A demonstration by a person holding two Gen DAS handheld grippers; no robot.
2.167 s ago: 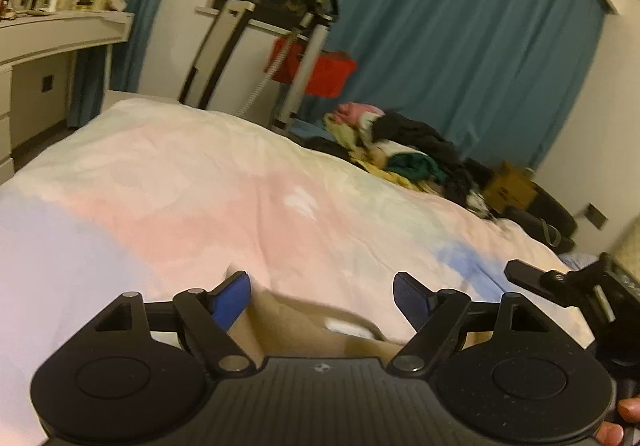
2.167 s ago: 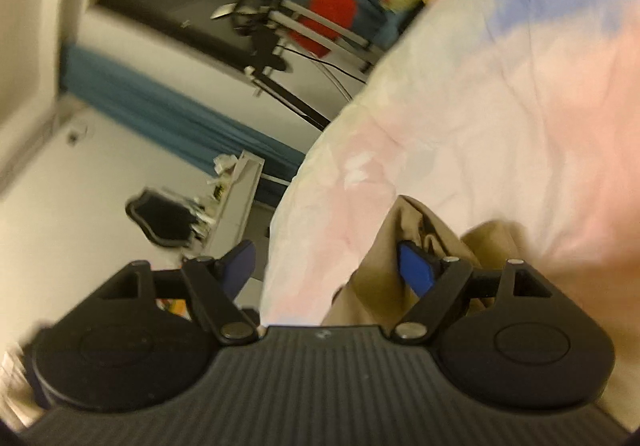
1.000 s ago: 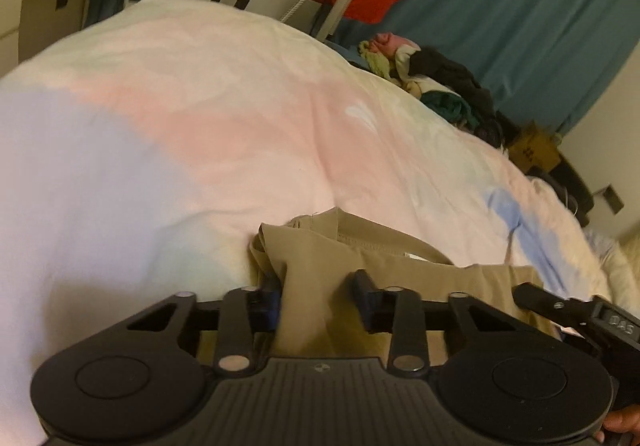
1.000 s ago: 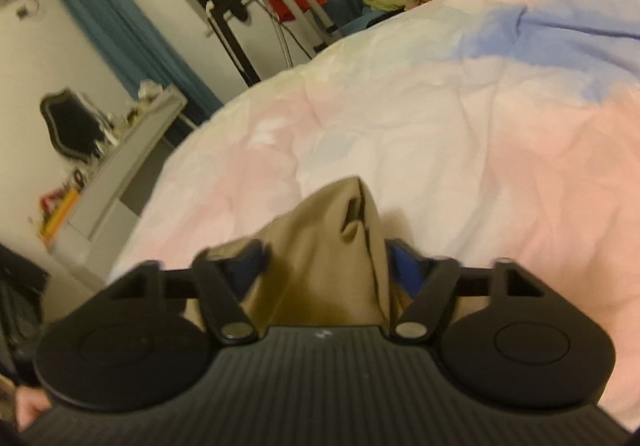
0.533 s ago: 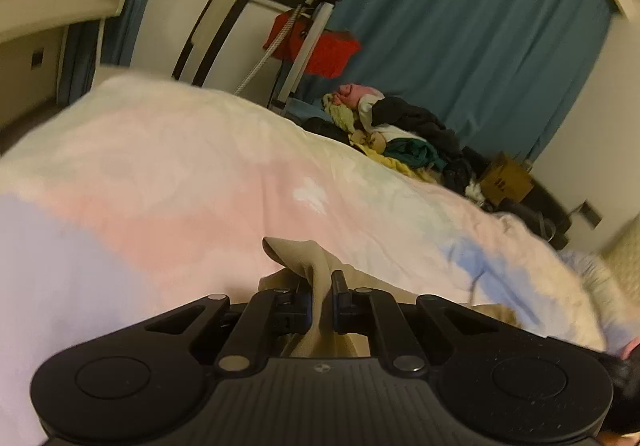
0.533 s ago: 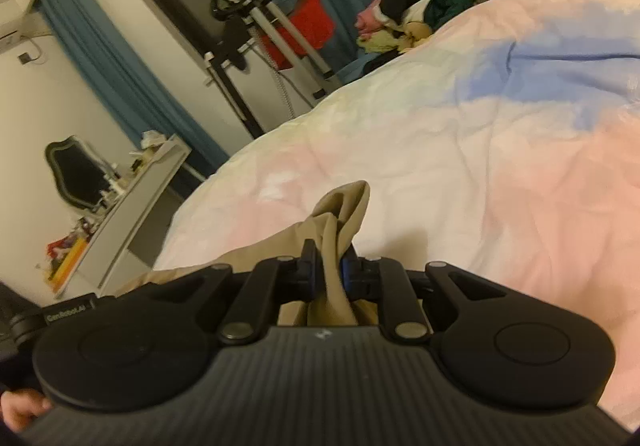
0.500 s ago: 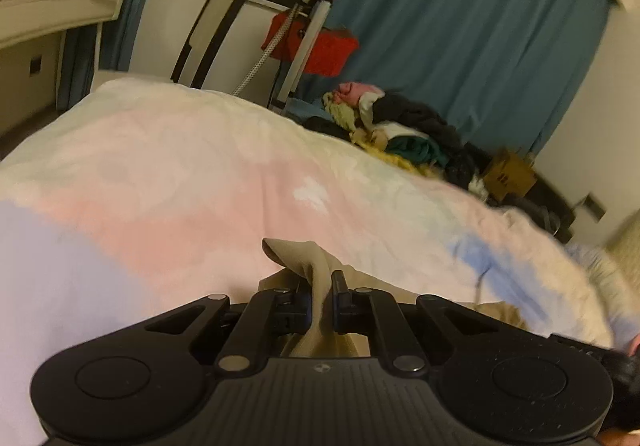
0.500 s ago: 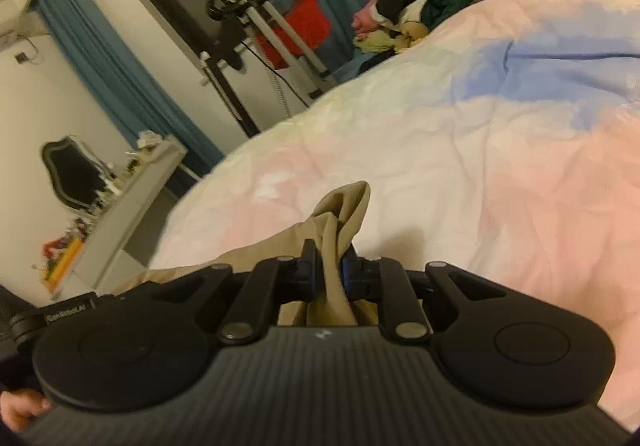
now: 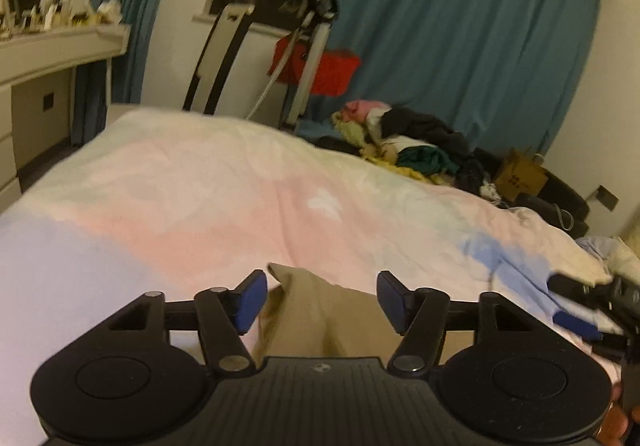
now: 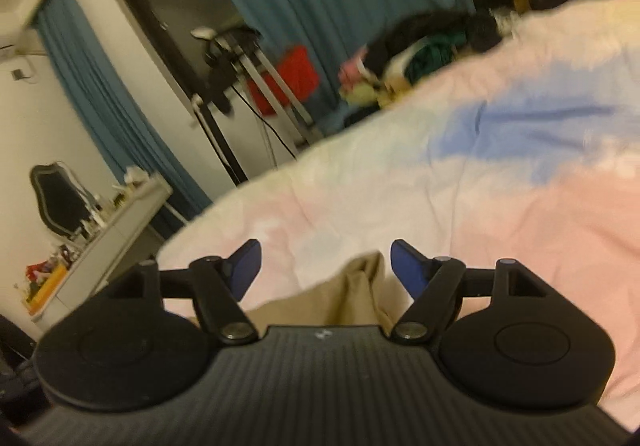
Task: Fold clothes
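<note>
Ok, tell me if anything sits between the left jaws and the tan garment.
Nothing visible does. The left gripper is open with the tan garment lying directly between its jaws on the bedspread.

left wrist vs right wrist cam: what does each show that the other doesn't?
Left wrist only: the right gripper at the frame's right edge, open, and a wall outlet.
Right wrist only: a black-framed mirror above the cluttered dresser.
Both: its own open gripper (left gripper), the tan garment between the fingers, the pastel duvet, the clothes pile, teal curtains.
</note>
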